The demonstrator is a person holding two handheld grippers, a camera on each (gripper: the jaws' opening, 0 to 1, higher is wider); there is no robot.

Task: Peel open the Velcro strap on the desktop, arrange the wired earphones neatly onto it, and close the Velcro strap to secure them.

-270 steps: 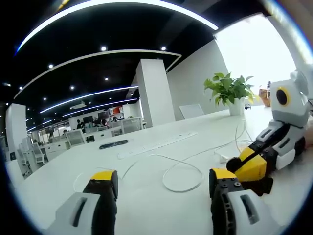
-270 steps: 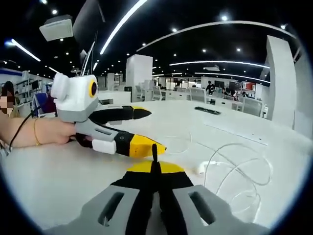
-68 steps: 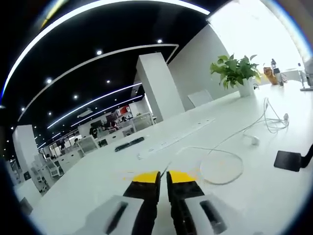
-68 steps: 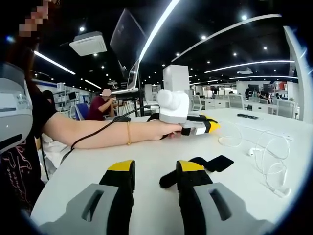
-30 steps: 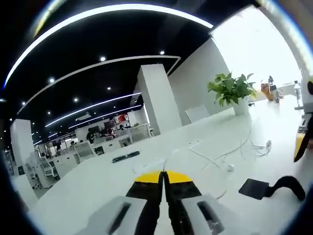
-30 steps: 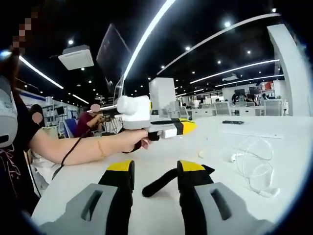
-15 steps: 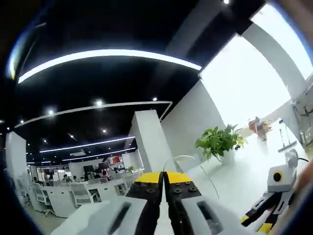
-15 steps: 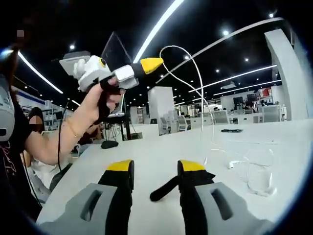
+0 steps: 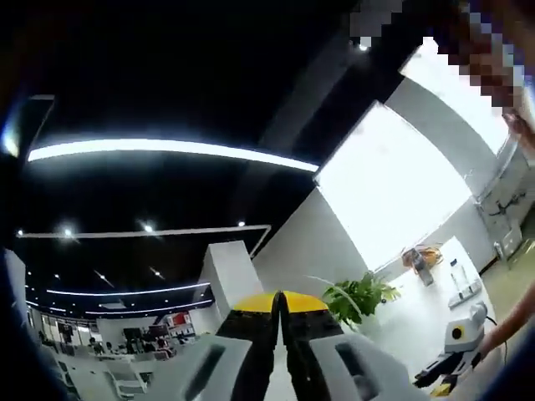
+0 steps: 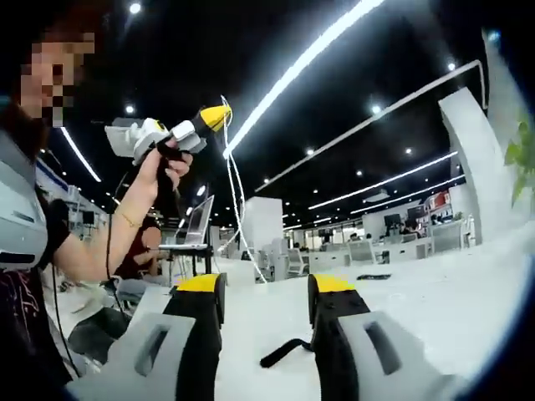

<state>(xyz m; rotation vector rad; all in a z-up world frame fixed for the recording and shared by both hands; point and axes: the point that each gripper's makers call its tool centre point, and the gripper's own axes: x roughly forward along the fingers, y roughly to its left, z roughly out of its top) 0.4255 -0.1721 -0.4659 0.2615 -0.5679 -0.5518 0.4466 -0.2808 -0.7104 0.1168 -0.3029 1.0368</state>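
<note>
In the right gripper view, a hand holds my left gripper high in the air. It is shut on the white earphone cable, which hangs from its yellow tips in a long thin line down toward the desk. In its own view, the left gripper has its jaws pressed together and points up at the ceiling. My right gripper stands open low over the white desk. The black Velcro strap lies on the desk between its jaws, close to the right one. The right gripper also appears at the lower right of the left gripper view.
A potted green plant stands on the desk by the white wall. Behind the raised arm, a person sits at a laptop. A small dark object lies far back on the desk. Office desks and chairs fill the background.
The left gripper has risen from desk level to well overhead, pulling the earphone cable up with it. The right gripper stays open by the strap, its view tilted upward.
</note>
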